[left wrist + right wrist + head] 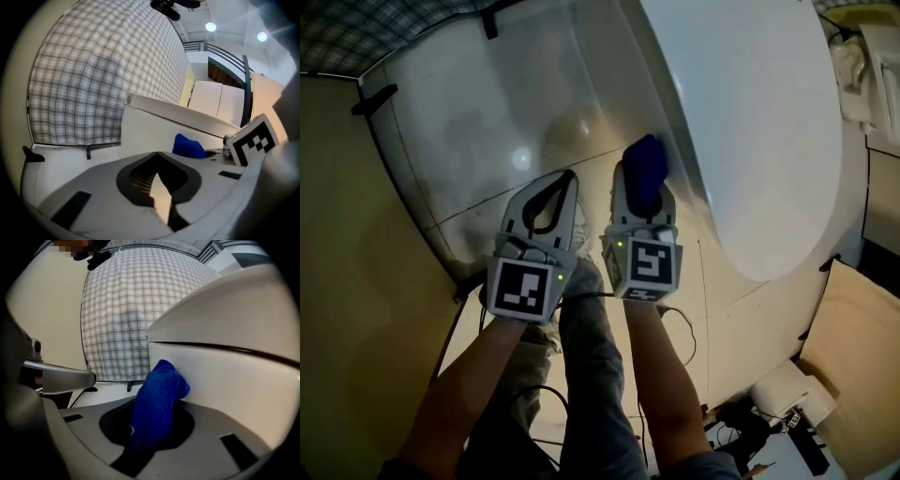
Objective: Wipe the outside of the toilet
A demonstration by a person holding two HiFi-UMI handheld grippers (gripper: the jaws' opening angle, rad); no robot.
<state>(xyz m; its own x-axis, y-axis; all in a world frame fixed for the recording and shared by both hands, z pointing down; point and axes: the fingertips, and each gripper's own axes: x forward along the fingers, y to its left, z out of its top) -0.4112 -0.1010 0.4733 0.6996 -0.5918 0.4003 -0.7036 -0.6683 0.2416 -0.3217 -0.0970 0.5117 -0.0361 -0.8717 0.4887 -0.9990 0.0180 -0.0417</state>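
Note:
The white toilet (750, 122) fills the upper right of the head view, its closed lid on top and its smooth side below. My right gripper (643, 178) is shut on a blue cloth (645, 169), which is pressed against the toilet's side (234, 380) just under the lid's rim. In the right gripper view the blue cloth (159, 399) stands up between the jaws and touches the white wall. My left gripper (565, 183) hovers just left of it, shut and empty, its tips (158, 153) meeting in front of the toilet's side (154, 124).
A checked fabric (93, 70) hangs behind the toilet, also at the top left (356, 28). The white floor base (469, 122) lies under both grippers, with a beige surface (356, 281) to the left. Cables (680, 328) and a white fitting (787, 389) lie near the person's legs.

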